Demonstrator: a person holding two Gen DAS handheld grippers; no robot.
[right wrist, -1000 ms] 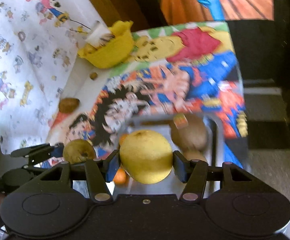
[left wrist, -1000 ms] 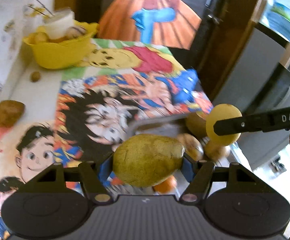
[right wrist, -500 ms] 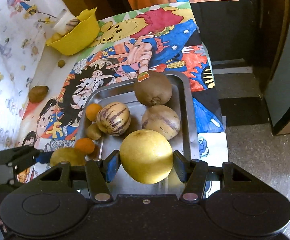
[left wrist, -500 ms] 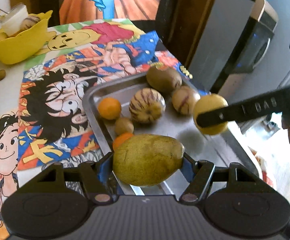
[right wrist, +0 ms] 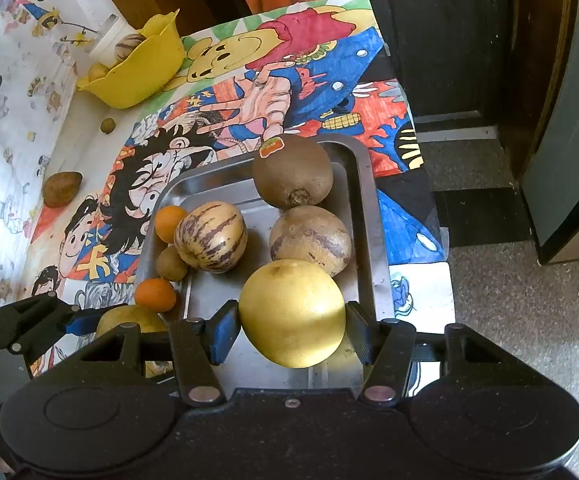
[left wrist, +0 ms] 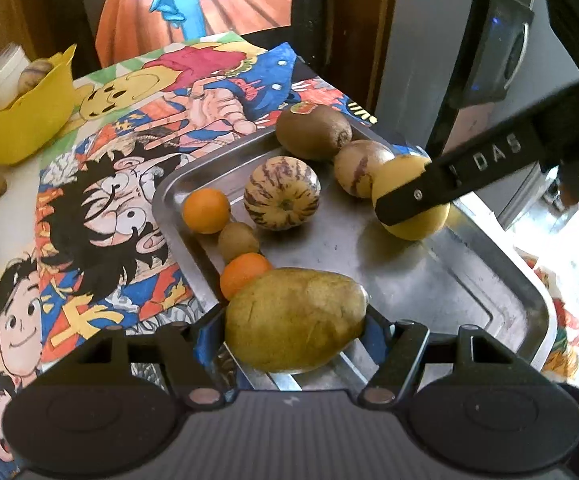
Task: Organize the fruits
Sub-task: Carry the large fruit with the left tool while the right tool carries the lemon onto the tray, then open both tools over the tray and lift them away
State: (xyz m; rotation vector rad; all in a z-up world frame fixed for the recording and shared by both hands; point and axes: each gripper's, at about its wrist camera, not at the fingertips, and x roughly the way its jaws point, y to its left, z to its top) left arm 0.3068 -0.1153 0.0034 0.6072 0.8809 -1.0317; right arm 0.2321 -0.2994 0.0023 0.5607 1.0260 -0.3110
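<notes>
My left gripper [left wrist: 295,320] is shut on a greenish-yellow pear-like fruit [left wrist: 295,318], held over the near edge of the steel tray [left wrist: 449,280]. My right gripper [right wrist: 291,330] is shut on a round yellow fruit [right wrist: 292,312], low over the tray [right wrist: 365,208] beside a striped melon [right wrist: 309,240]. The right gripper also shows in the left wrist view [left wrist: 409,200]. The tray holds a brown fruit [right wrist: 292,170], another striped melon [right wrist: 210,237], two small oranges [right wrist: 169,218] and a small kiwi [right wrist: 171,263].
A yellow bowl [right wrist: 141,66] with fruit stands at the far left of the cartoon cloth. A brown fruit [right wrist: 62,189] and a small nut [right wrist: 108,125] lie by the wall. The table edge drops to the floor [right wrist: 509,300] on the right, near a cabinet [left wrist: 469,60].
Both grippers have moved from over the cloth to over the tray and come lower, each still holding its fruit. The right gripper's yellow fruit has come down next to the striped melon.
</notes>
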